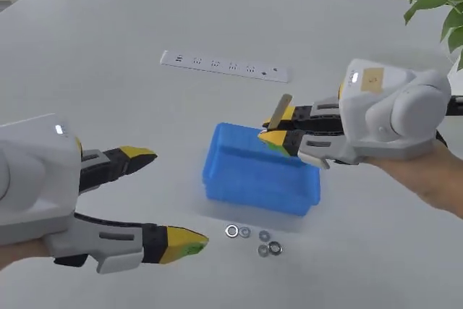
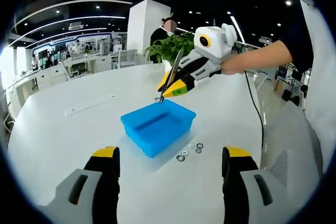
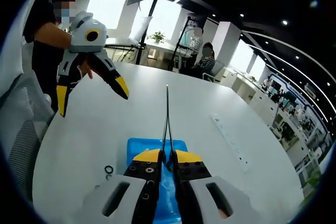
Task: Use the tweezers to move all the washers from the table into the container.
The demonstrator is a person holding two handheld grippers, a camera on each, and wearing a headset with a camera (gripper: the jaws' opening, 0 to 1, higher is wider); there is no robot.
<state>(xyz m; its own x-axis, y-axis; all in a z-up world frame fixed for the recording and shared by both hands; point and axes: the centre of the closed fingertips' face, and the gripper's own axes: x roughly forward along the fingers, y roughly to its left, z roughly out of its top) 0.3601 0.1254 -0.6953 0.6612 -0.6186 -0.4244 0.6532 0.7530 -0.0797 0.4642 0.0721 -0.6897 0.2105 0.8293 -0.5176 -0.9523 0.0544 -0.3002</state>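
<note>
Clamping tweezers [image 1: 279, 111], right gripper [image 1: 277, 127] hovers over blue container [image 1: 249, 179], jaws hiding its near part; tips too thin to read. Left gripper [image 1: 170, 199] spread wide, washers [image 1: 253, 238] just ahead.

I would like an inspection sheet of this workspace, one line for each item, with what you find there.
Surface: white table, smooth and pale.
Job's things: blue container on the table, no washer seen inside; several washers on the table beside it; tweezers above its far edge.
Clutter: power strip beyond the container.
Grippers: left gripper open, holding nothing; right gripper shut on the tweezers.
Cables: black cable hanging below the arm that holds the right gripper.
Surroundings: plant at the table's far side; people in an office behind.
</note>
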